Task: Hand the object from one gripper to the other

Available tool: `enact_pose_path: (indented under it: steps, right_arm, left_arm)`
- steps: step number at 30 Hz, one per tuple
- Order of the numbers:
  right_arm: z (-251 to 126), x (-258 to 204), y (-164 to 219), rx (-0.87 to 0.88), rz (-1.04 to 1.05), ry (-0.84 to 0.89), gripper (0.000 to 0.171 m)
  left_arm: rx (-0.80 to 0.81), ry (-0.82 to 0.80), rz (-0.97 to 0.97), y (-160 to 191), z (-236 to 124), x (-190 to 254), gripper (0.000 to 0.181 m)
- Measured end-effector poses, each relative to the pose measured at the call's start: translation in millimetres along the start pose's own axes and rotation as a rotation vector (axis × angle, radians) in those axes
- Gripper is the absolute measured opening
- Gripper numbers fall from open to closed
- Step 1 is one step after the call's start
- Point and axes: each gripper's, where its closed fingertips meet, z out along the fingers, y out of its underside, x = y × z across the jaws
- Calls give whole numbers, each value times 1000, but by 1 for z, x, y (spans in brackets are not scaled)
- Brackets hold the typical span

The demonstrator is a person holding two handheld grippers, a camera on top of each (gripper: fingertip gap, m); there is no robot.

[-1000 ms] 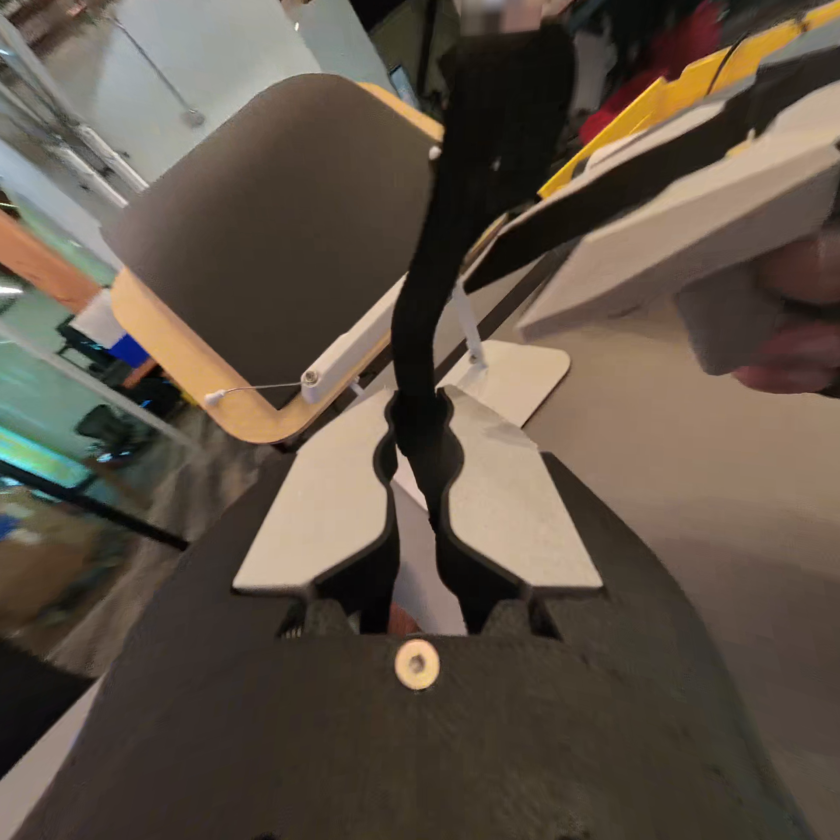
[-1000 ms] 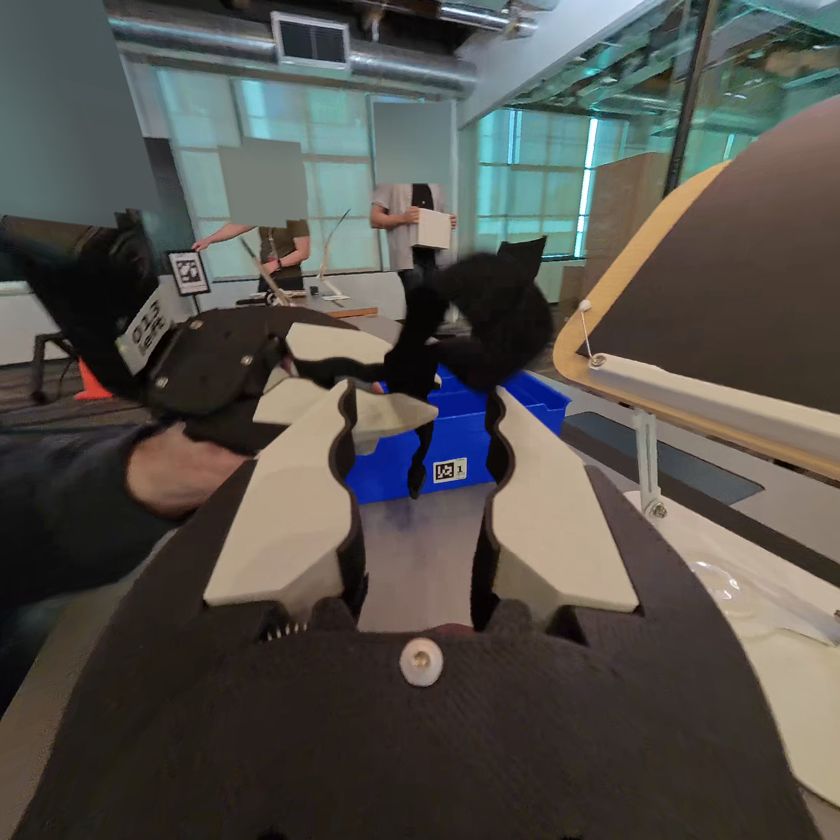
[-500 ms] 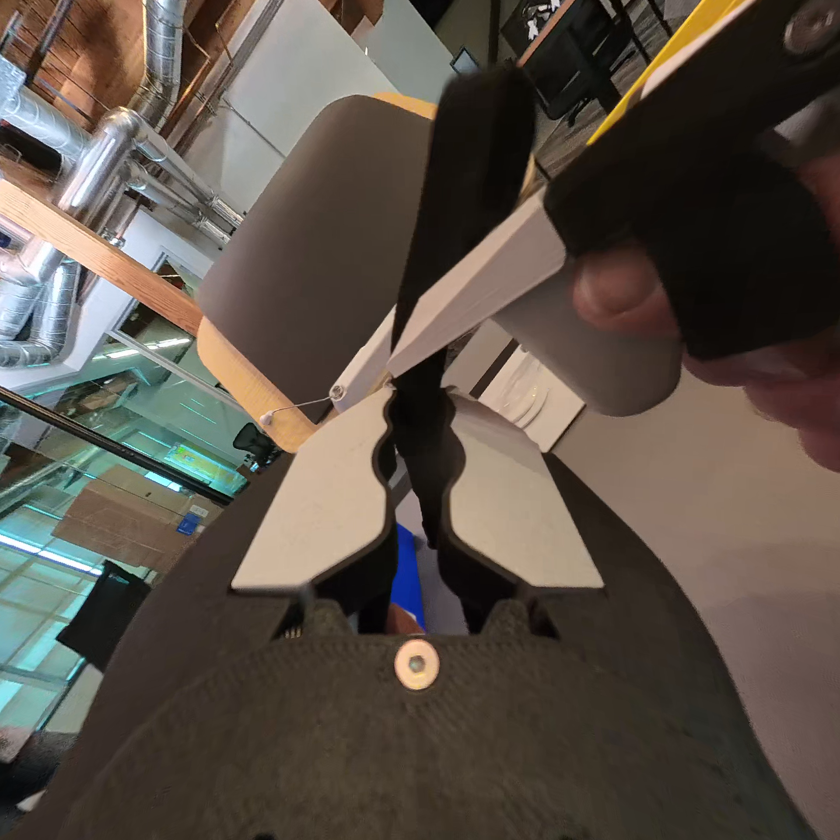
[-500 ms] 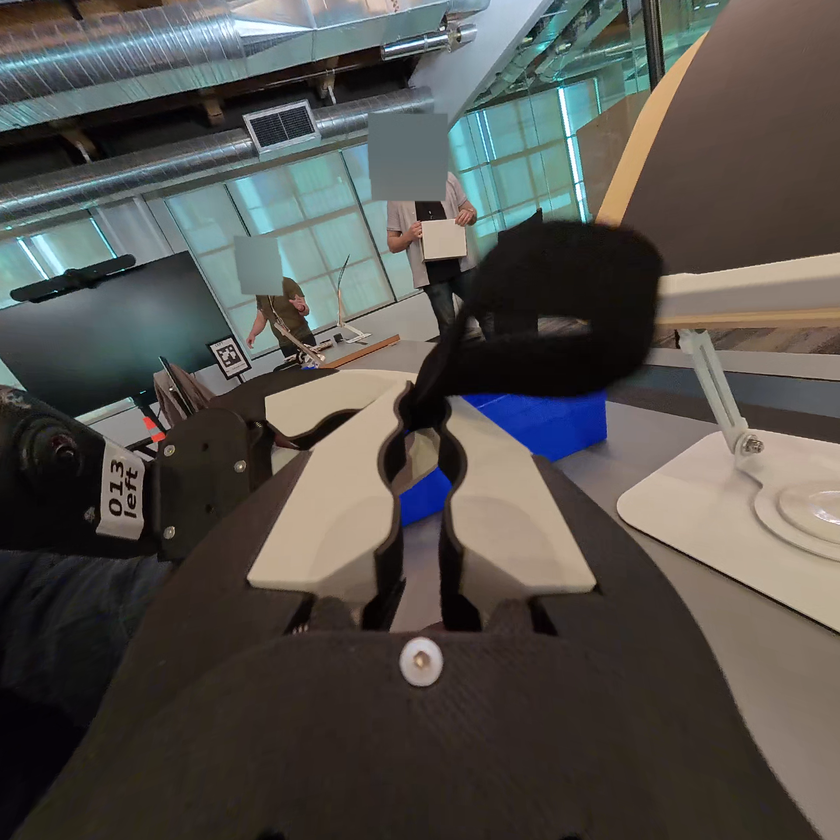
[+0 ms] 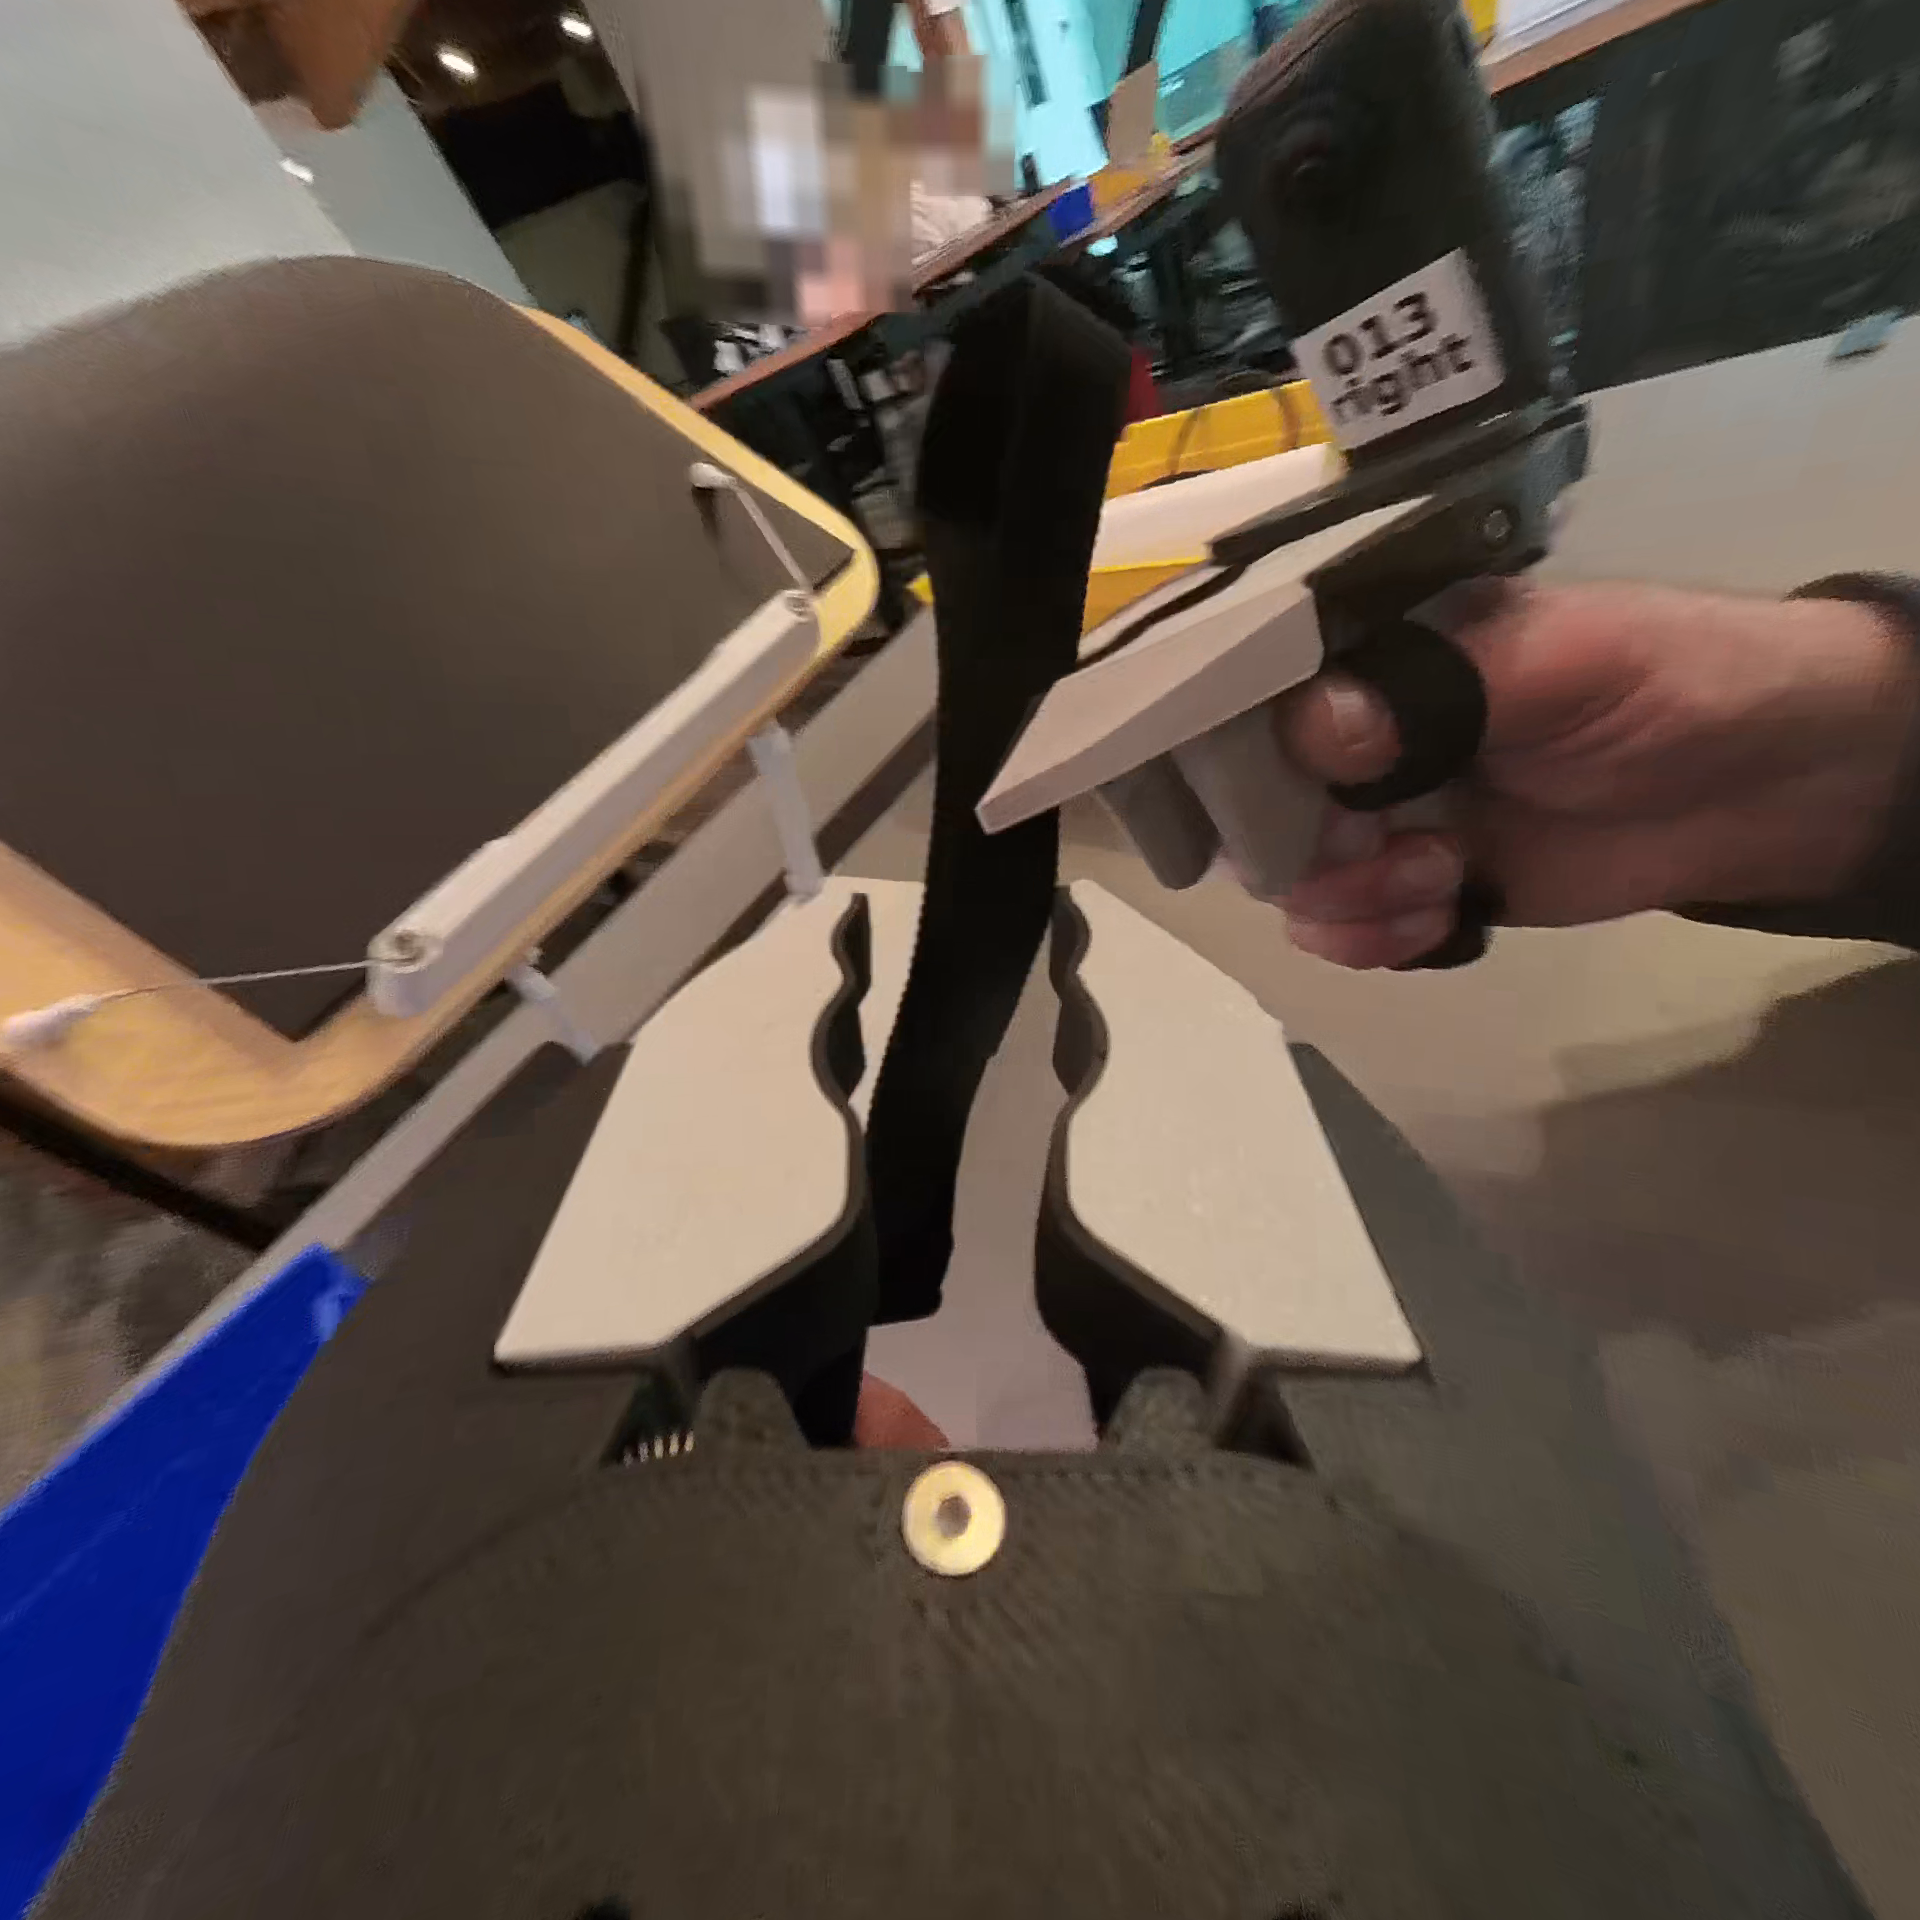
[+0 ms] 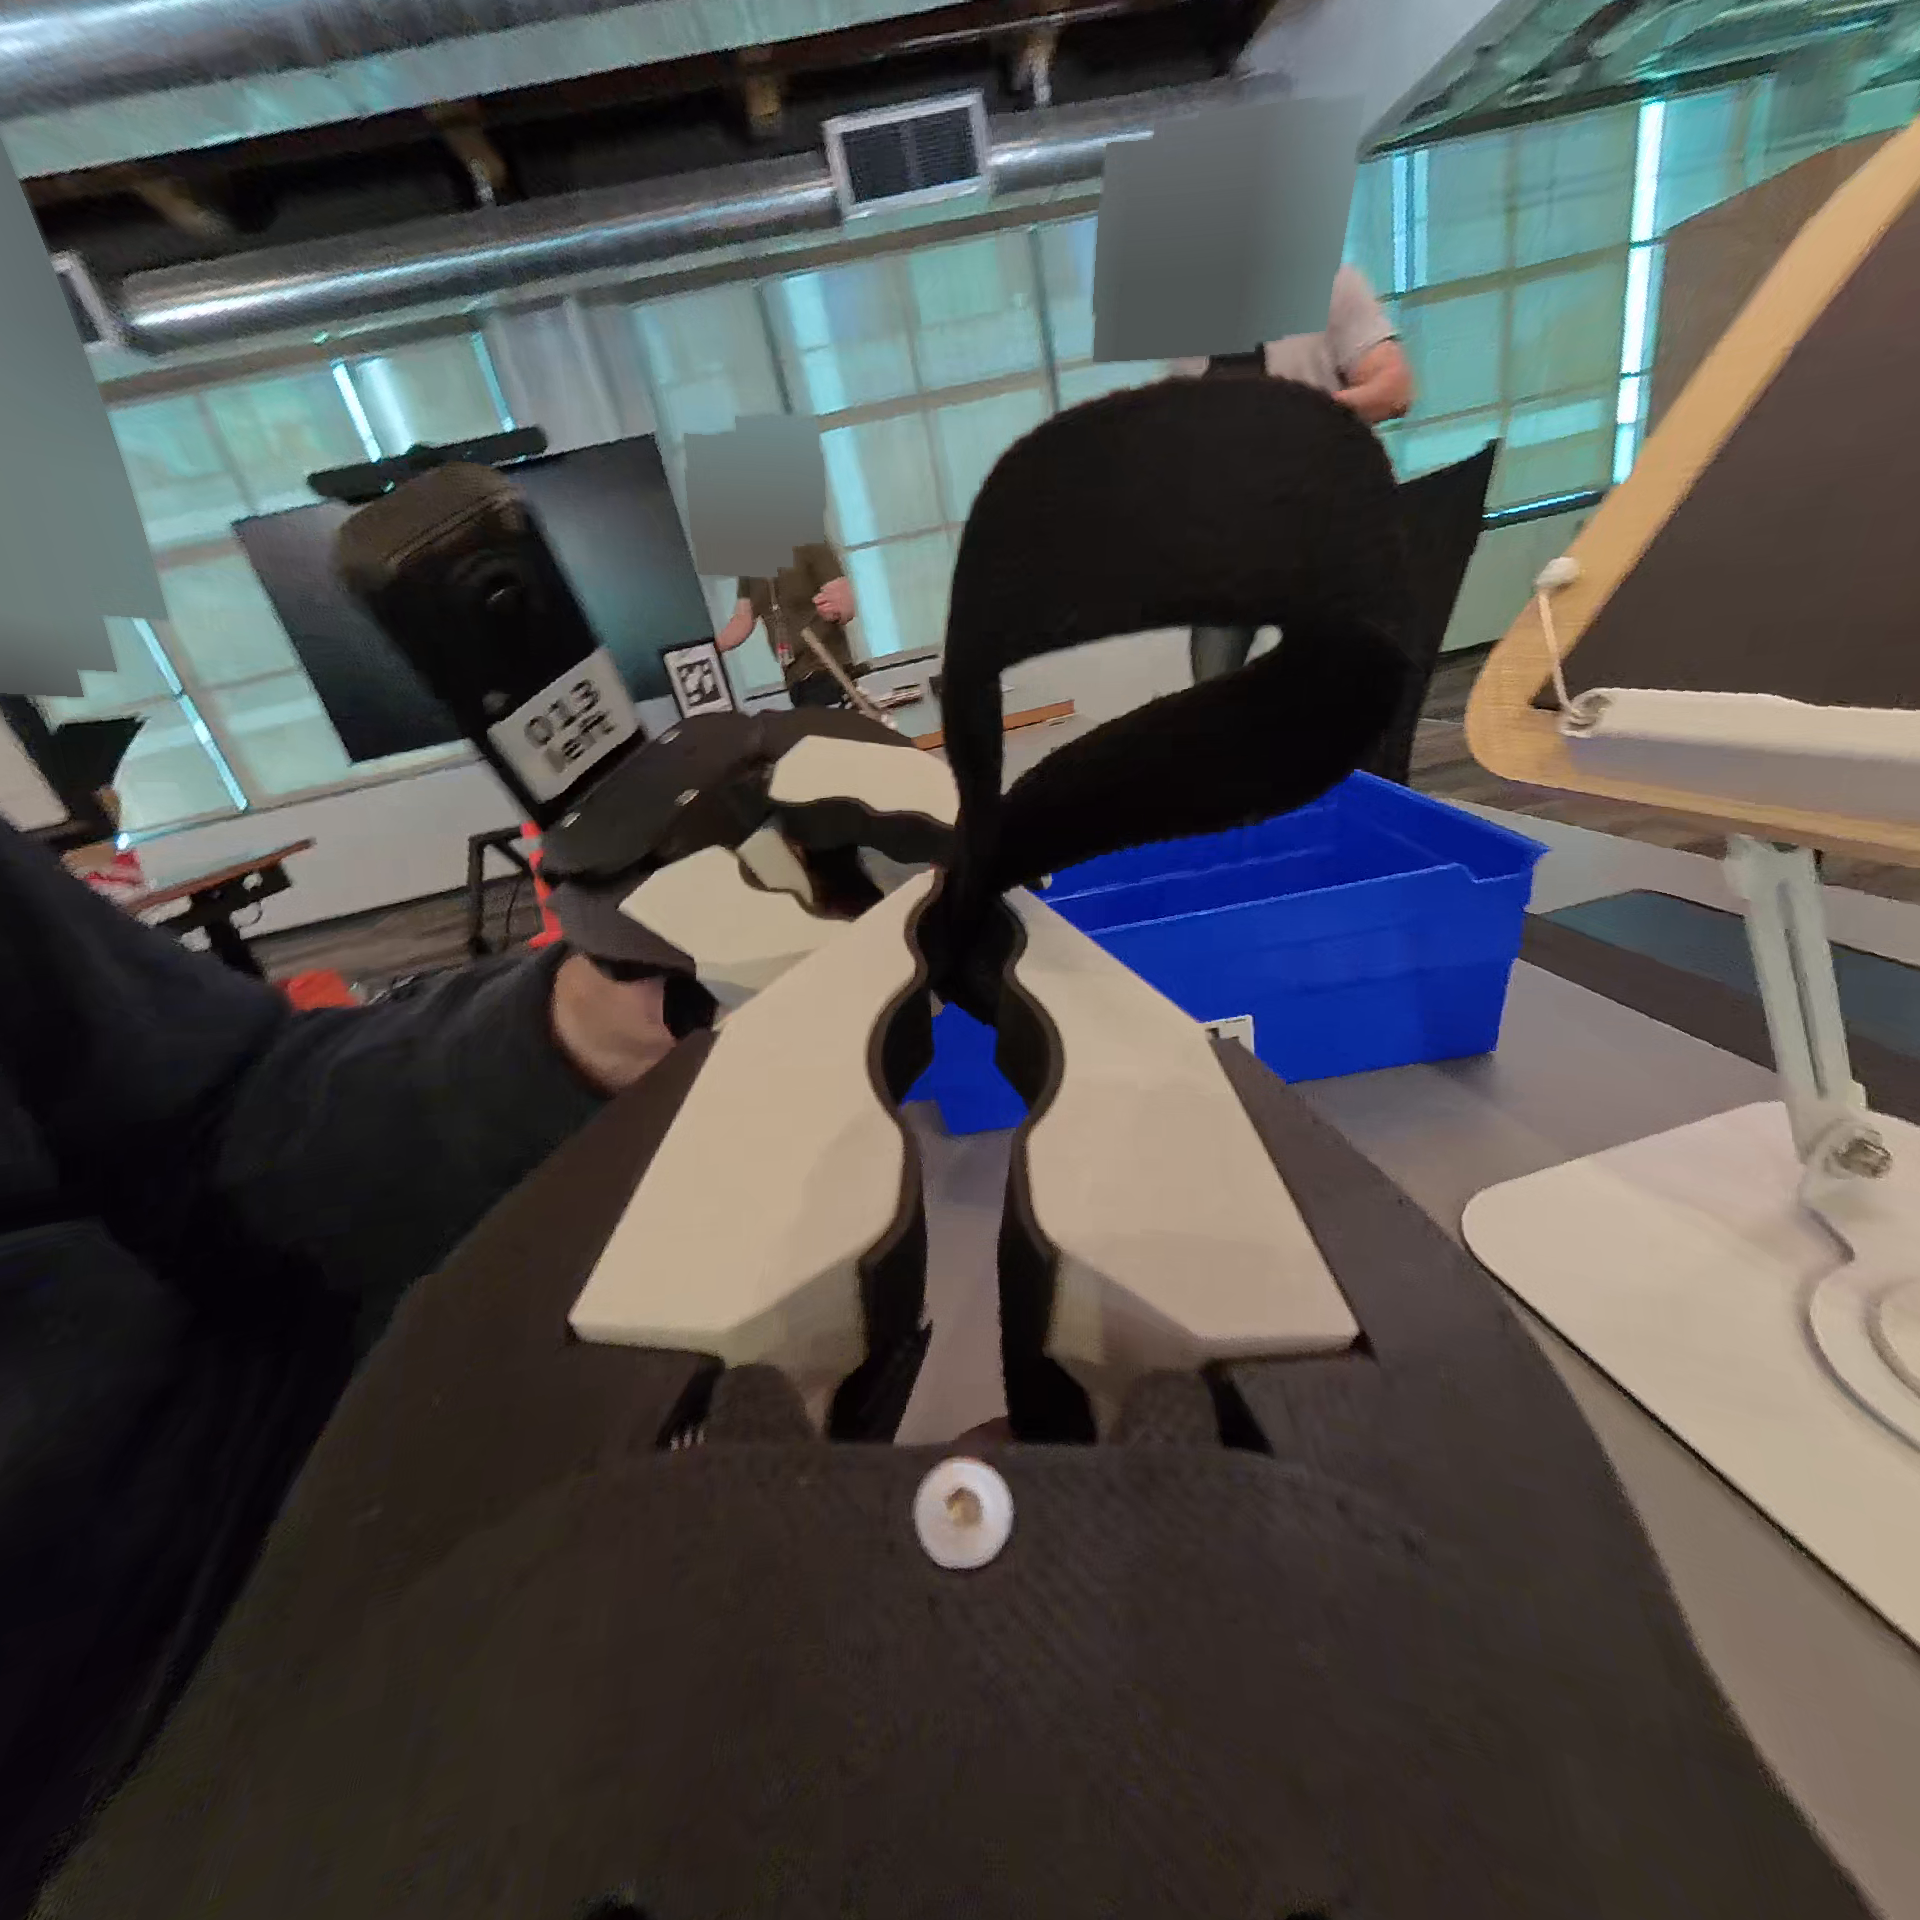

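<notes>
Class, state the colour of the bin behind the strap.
Blue bin, clearest in the right wrist view.

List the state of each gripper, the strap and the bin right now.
Left gripper: open, fingers apart around the strap.
Right gripper: shut on the strap.
Black fuzzy fabric strap: looped, held aloft.
Blue plastic bin: upright on the table; contents hidden.

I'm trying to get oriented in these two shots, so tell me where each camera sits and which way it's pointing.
Left wrist view: sits on the left gripper, looking forward along its open fingers at the black strap, the right gripper and the hand holding it.
Right wrist view: sits on the right gripper, shut on the black strap, facing the blue bin and windows; the left gripper and a dark sleeve show.
Shared: strap, both grippers, white stand base.
</notes>
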Motion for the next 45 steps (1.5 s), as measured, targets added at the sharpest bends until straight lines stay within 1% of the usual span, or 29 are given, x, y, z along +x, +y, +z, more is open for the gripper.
enact_pose_path:
  steps: [5,6,7,8,11,14,15,17,19,21,23,26,29,30,32,33,34,36,37,39,41,42,43,44,45]
  right_arm:
    - [-3,-22,9,-85,-102,-144,2]
    - [-4,-27,11,-97,-113,-170,2]
    - [-4,-29,12,-103,-122,-181,1]
    - [-5,-30,13,-110,-128,-193,1]
    - [-6,-28,16,-127,-146,-188,2]
    - [-4,-20,16,-127,-136,-139,5]
    - [-4,-15,15,-127,-133,-107,10]
    - [-5,-3,14,-131,-125,-35,27]
    - [-7,7,12,-141,-129,30,36]
    - [-9,14,10,-141,-145,81,41]
    - [-11,15,5,-122,-140,95,43]
    - [-17,18,-6,-78,-128,110,47]
    - [-27,21,-19,-38,-130,135,49]
    - [-30,21,-21,-40,-135,131,47]
    - [-35,16,-21,-73,-152,100,18]
    - [-37,15,-19,-99,-156,91,9]
    - [-39,14,-16,-130,-152,85,11]
    - [-41,16,-9,-186,-139,92,34]
    - [-42,16,-5,-220,-142,92,40]
    - [-44,16,5,-308,-160,102,43]
    - [-46,16,18,-414,-165,98,42]
    - [-47,16,23,-458,-166,96,37]
    - [-48,17,25,-479,-172,97,26]
    - [-48,17,24,-475,-171,91,20]
    - [-48,15,21,-453,-159,81,20]
  left_arm:
    - [-6,271,-164,2,-8,24,29]
    - [3,303,-188,0,-10,27,27]
    - [7,351,-205,-1,-12,34,21]
    - [10,388,-218,-2,-13,39,15]
    - [1,403,-223,1,-11,43,7]
    - [-2,349,-222,5,-6,36,6]
    - [-4,319,-213,6,-5,33,5]
    - [-21,231,-183,10,0,23,5]
    - [-41,107,-131,14,4,10,5]
    - [-58,4,-74,17,7,2,5]
    - [-83,-94,16,21,8,-5,5]
    - [-105,-175,153,22,9,-9,5]
    - [-125,-191,245,25,9,-8,5]
    - [-126,-193,258,25,9,-9,5]
    - [-120,-187,253,25,8,-10,5]
    - [-118,-195,257,24,7,-12,5]
    - [-120,-196,260,24,7,-13,5]
    - [-117,-192,266,23,7,-13,5]
    - [-119,-199,278,23,6,-13,5]
    - [-136,-197,316,23,6,-13,5]
    - [-143,-200,366,22,6,-12,5]
    - [-143,-195,384,21,6,-11,5]
    - [-145,-198,400,20,6,-10,5]
    - [-150,-199,415,20,6,-10,5]
    - [-154,-198,427,21,7,-9,5]
